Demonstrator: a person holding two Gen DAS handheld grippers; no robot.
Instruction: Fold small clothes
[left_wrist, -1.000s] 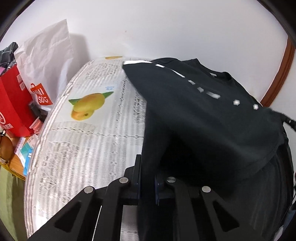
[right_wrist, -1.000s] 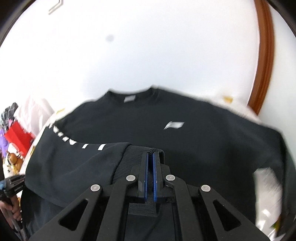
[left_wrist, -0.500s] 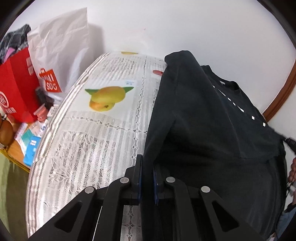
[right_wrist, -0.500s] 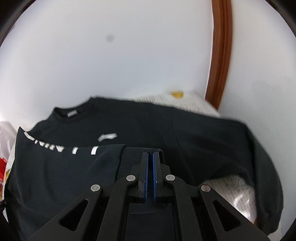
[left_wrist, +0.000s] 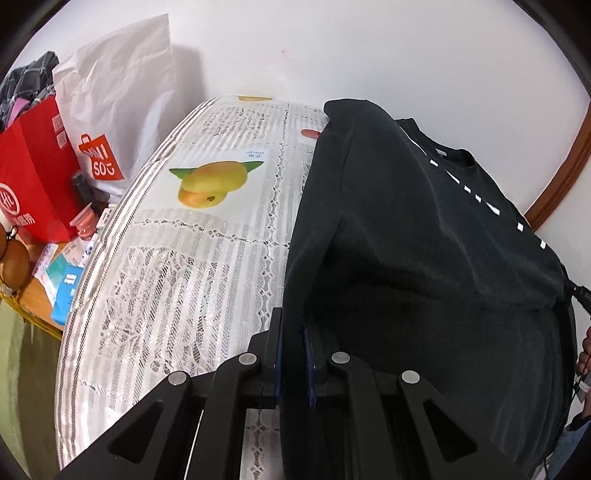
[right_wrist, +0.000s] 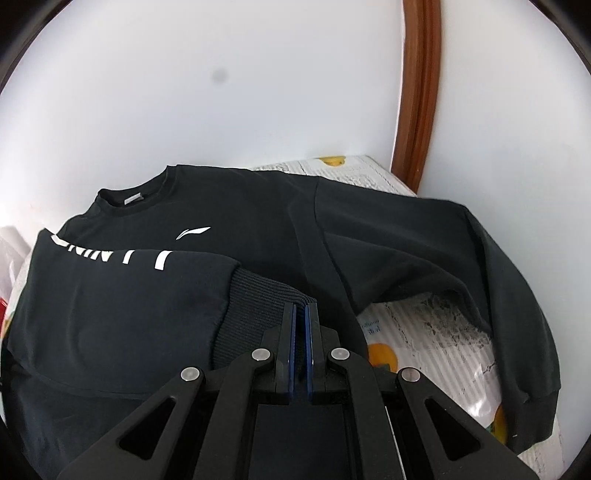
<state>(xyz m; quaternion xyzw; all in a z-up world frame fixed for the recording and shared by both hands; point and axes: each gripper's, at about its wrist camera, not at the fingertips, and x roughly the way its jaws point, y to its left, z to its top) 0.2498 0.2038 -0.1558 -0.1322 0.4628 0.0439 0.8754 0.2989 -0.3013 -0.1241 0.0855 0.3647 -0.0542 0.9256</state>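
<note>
The left gripper (left_wrist: 291, 354) is clenching a fold of the black long-sleeved cotton sweatshirt (left_wrist: 424, 236) at the lower middle of the left wrist view, dark cloth running right through between the blue pads. The right gripper (right_wrist: 301, 343) is pinching the ribbed knit cuff (right_wrist: 258, 306) of the folded-over sleeve at the lower centre of the right wrist view, jaws nearly together on the rib.

Moving outward, the sweatshirt is lying spread over the white lace-patterned tablecloth with fruit prints (left_wrist: 177, 280), filling the right half of the left view and the middle band of the right view. It is looking soft, limp and light, draping and creasing wherever it is lifted, so it should be sagging between two holds rather than keeping a shape. The ribbed cuff and the side edge seem the sensible places to take it: thicker, less likely to slip out.

The collar (right_wrist: 136, 192) is pointing toward the upper left of the right view, at the white wall; the body's long axis is running from there down toward the tongs. The lettered sleeve (right_wrist: 110, 258) is lying across the chest, left to right. The other sleeve (right_wrist: 498, 280) is trailing toward the lower right, not yet folded in.

At the left edge of the left view, a red paper bag (left_wrist: 33, 177) and a white paper bag (left_wrist: 118, 92) are standing beside the table.
</note>
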